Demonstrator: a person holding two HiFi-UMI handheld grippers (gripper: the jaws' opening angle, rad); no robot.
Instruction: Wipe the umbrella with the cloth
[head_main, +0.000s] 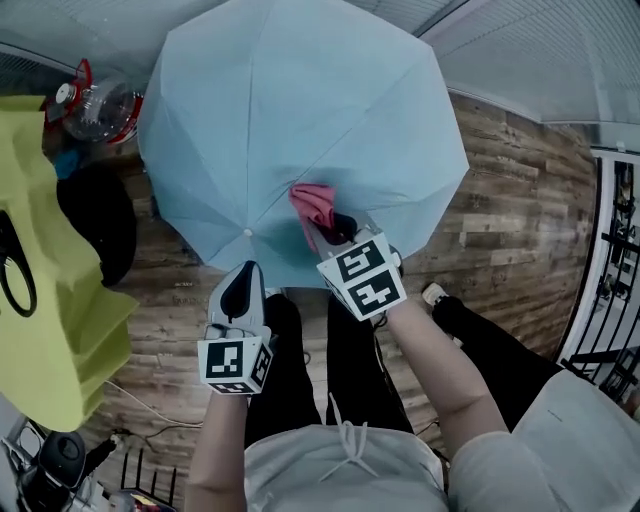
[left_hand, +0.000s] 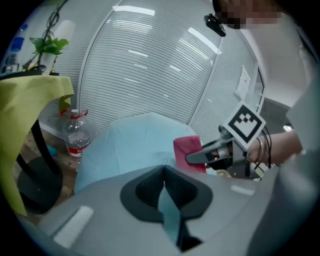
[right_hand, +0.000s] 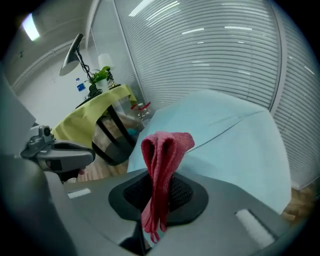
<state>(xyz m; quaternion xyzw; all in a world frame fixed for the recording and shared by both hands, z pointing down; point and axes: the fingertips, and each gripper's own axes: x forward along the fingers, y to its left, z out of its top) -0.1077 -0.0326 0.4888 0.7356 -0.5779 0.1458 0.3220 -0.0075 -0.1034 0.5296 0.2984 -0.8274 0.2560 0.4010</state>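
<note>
Head view: the open blue umbrella (head_main: 300, 130) lies on its side on the wood floor (head_main: 520, 200), spreading ahead of both sets of fingers. The left gripper (head_main: 245, 275) meets the umbrella's near edge. The right gripper (head_main: 325, 232), just right of it, pinches a red cloth (head_main: 313, 205) whose free end lies against the canopy just past its fingertips. A bottle (head_main: 100, 105) and a yellow cover (head_main: 40, 280) sit well left of the left fingers.

Left gripper view: the jaws are nearly together, clamping a strip of the umbrella's blue fabric, and the canopy rises just beyond the tips. The cloth and the right gripper are ahead and to the right of these fingers, the bottle ahead to the left.

Right gripper view: the jaws are closed on the folded cloth, which stands up from between them and folds over above the tips. The canopy fills the space behind and to the right of the fingers. The left gripper shows at the left.
</note>
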